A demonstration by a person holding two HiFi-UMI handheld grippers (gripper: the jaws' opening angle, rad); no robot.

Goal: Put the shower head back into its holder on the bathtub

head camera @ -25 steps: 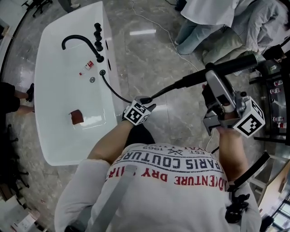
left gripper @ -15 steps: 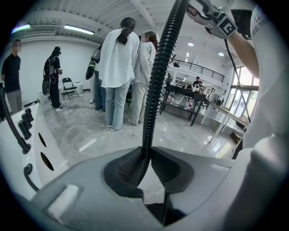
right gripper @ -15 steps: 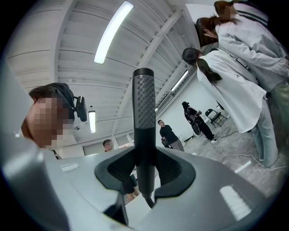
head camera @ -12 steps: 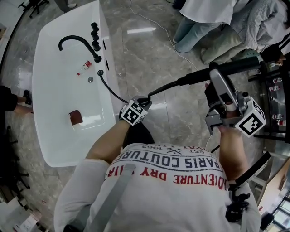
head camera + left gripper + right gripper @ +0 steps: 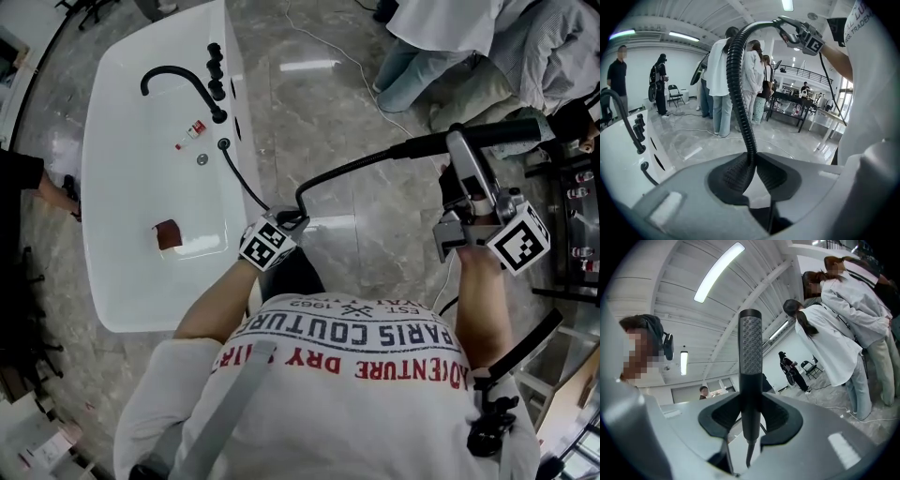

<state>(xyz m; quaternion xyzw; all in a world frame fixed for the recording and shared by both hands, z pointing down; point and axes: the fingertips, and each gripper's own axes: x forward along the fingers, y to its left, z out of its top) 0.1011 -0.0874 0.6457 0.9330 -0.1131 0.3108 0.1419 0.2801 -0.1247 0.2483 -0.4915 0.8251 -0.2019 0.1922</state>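
**Head view.** A white bathtub (image 5: 112,281) is seen at the upper left, and a black curved faucet (image 5: 178,80) is mounted on its rim. A black hose (image 5: 347,169) runs from this rim, close to the faucet, down to the left gripper (image 5: 296,218). From there it bends in an arc to the right. The shower head (image 5: 502,130) is held in the air at the right side, above the grey floor (image 5: 319,112) and well apart from the bathtub. It is gripped by the right gripper (image 5: 457,142).

**Left gripper view.** The left gripper (image 5: 752,171) is closed narrowly on the ribbed hose (image 5: 738,93). Its jaws have just been closing, and the hose is pressed between the two dark pads. Above the jaws the hose rises and curves over to the right gripper (image 5: 799,35) at the top. The bathtub (image 5: 618,164) and faucet (image 5: 623,112) are seen at the left edge. Several standing people (image 5: 717,70) are seen behind.

**Right gripper view.** The right gripper (image 5: 750,420) is closed on the lower handle of the shower head (image 5: 750,348), with its jaws kept rather wide by the handle. The shower head is a slim dark stick with a dotted face, and it is pointed up toward a ceiling lamp (image 5: 719,272).
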